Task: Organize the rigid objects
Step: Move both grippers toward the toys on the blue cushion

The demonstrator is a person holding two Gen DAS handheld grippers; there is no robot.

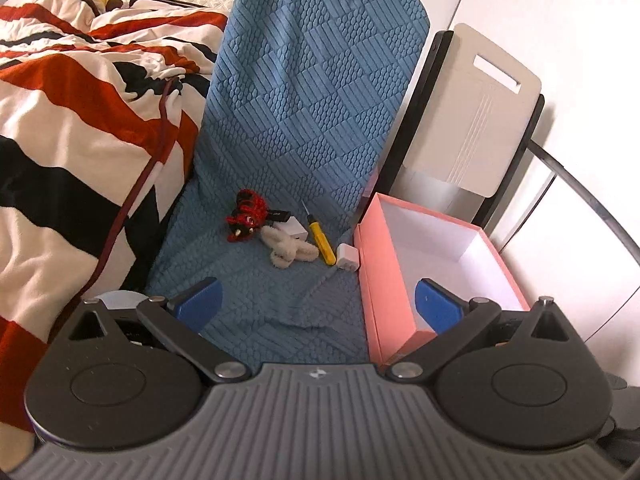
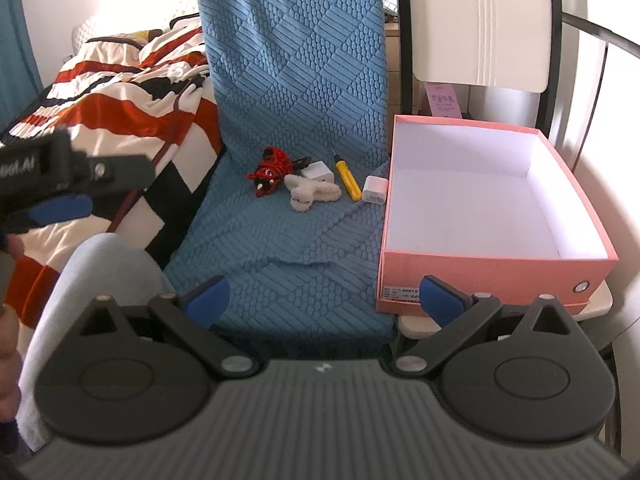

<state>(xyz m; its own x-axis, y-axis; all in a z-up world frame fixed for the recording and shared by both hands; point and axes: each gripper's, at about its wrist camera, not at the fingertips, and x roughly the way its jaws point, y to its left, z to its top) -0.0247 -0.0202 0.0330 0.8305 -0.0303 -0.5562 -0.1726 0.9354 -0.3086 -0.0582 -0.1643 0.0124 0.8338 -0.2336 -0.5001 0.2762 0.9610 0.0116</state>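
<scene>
Over the blue textured cover (image 1: 280,288), the left gripper (image 1: 318,306) hangs spread wide, holding nothing; likewise the right gripper (image 2: 324,302). Beyond lie a red toy (image 2: 272,170), a cream plush (image 2: 310,192), a yellow screwdriver (image 2: 347,179) and a white charger (image 2: 375,191), perhaps touching the pink box (image 2: 496,268). Striped bedding (image 1: 80,120) lies leftward.

Bare blue textured cover (image 2: 280,248) open between both sets of jaws and the small pile, pink box (image 2: 480,268) walling the right side, its inside free from above, striped blanket (image 2: 120,112) crowding the left, chair back (image 2: 296,60) blocking behind.
</scene>
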